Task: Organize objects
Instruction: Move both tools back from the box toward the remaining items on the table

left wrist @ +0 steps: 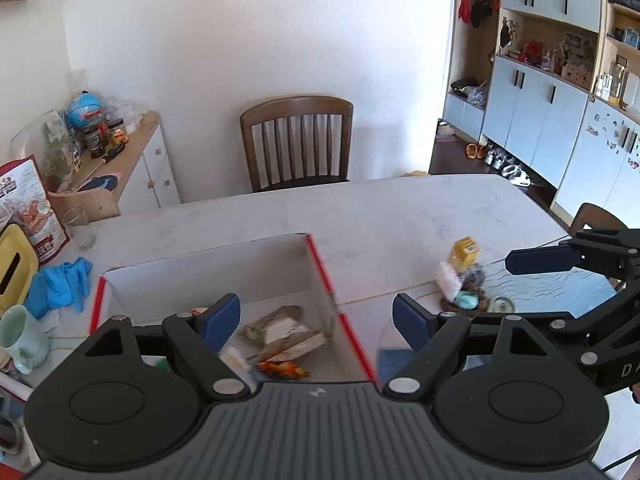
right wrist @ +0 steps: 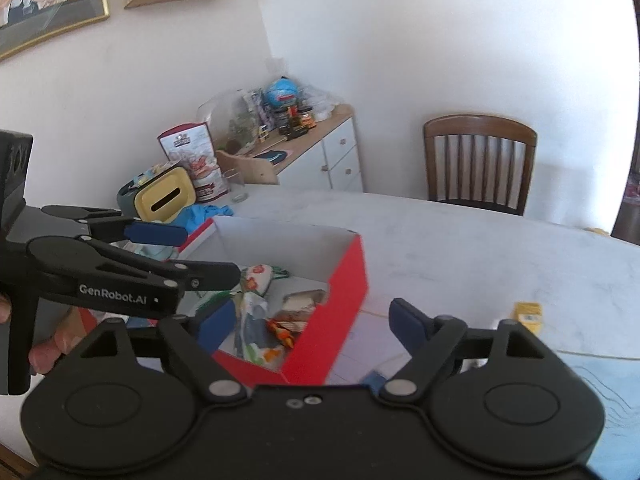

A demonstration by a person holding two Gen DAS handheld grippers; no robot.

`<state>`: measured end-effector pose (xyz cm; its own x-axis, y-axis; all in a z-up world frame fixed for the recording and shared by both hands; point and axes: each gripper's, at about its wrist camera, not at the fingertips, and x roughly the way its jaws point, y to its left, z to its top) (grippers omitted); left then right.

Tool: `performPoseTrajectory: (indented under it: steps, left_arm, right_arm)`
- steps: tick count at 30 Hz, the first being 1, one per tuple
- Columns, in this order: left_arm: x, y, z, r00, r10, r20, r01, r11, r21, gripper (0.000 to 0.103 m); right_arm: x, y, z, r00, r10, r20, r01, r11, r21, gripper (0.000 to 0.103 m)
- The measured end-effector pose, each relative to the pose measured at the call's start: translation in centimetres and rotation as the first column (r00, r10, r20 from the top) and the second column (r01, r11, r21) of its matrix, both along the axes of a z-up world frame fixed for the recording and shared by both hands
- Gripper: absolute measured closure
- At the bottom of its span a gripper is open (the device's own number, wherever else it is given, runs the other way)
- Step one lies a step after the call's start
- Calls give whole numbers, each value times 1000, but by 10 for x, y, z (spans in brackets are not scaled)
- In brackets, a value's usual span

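Observation:
A red-and-white cardboard box (left wrist: pixel 320 264) (right wrist: pixel 344 292) stands open on the white table and holds several small packets and an orange wrapper (left wrist: pixel 282 368) (right wrist: pixel 282 330). My left gripper (left wrist: pixel 316 320) is open and empty, held above the box's near right part. My right gripper (right wrist: pixel 310 326) is open and empty, above the box's right wall. To the right of the box lie a yellow carton (left wrist: pixel 464 254) (right wrist: pixel 528 314), a white packet (left wrist: pixel 448 280) and a dark woven coaster with a teal piece (left wrist: pixel 466 302).
A wooden chair (left wrist: pixel 298 140) stands behind the table. At the left are blue gloves (left wrist: pixel 60 284), a pale green mug (left wrist: pixel 20 336), a yellow tissue box (left wrist: pixel 12 268) and a glass (left wrist: pixel 76 218). A blue patterned mat (left wrist: pixel 560 284) lies at the right.

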<state>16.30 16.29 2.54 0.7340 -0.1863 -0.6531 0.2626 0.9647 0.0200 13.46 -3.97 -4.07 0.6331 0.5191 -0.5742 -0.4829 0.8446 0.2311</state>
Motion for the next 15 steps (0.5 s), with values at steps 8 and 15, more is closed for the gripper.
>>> performPoseTrajectory:
  steps: [8, 15]
  left_arm:
    - [-8, -43, -3, 1000, -14, -3, 14, 1000, -14, 13]
    - [-12, -77, -10, 999, -40, -10, 39, 998, -43, 6]
  right_arm:
    - [-16, -53, 0, 999, -49, 20, 48, 999, 12, 5]
    - [-27, -98, -9, 995, -99, 17, 99, 995, 9, 2]
